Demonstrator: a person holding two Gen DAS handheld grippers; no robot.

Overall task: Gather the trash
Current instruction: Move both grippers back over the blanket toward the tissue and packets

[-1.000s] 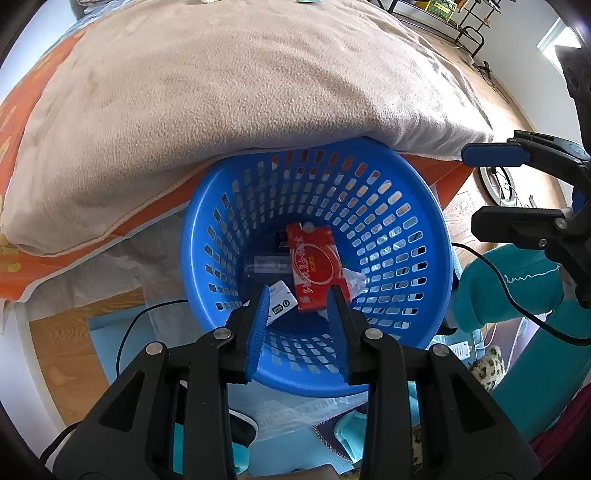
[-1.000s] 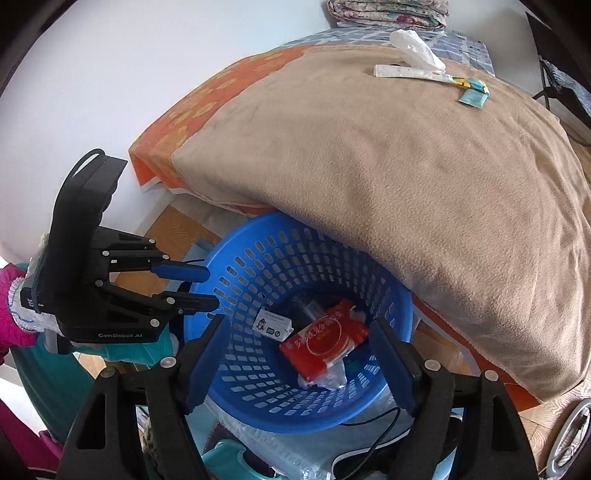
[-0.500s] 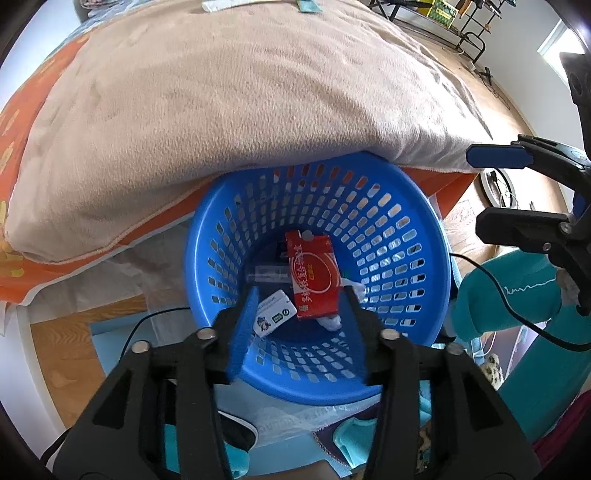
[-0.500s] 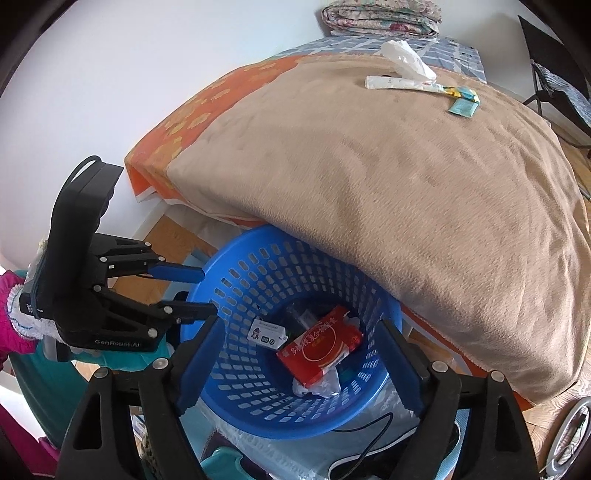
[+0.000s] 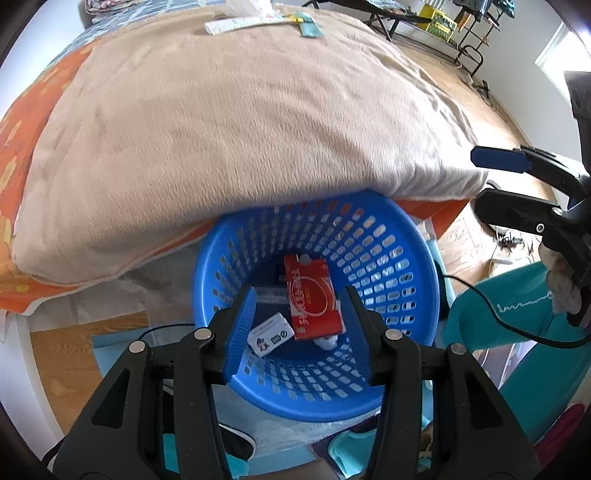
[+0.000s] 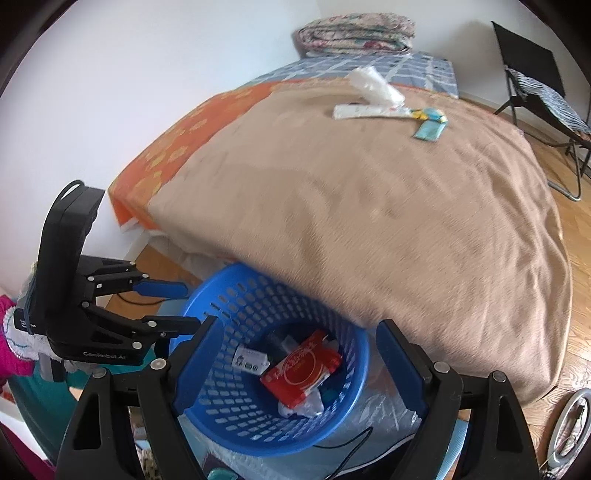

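Observation:
A blue plastic basket [image 5: 391,254] [image 6: 229,406] stands on the floor against the bed. In it lie a red packet [image 5: 314,299] [image 6: 301,369], a small white card [image 5: 271,334] [image 6: 251,360] and some clear wrapping. My left gripper [image 5: 299,295] [image 6: 188,306] hovers above the basket, its jaws opening with nothing between them. My right gripper [image 6: 297,328] [image 5: 480,181] hangs over the basket's other side, wide open and holding nothing. On the bed's far end lie a long white wrapper [image 6: 365,110] [image 5: 236,26], a crumpled white tissue [image 6: 373,86] and a teal packet [image 6: 428,129] [image 5: 308,27].
A beige blanket [image 6: 369,221] covers the bed and overhangs the basket's far rim. A folded quilt [image 6: 354,33] sits at the head of the bed. A black folding chair [image 6: 535,85] stands on the wooden floor to the right. A teal sleeve [image 5: 517,306] is beside the basket.
Both grippers have risen away from the basket, which looks smaller now. The left jaws have spread apart. More of the bed and its trash shows at the top.

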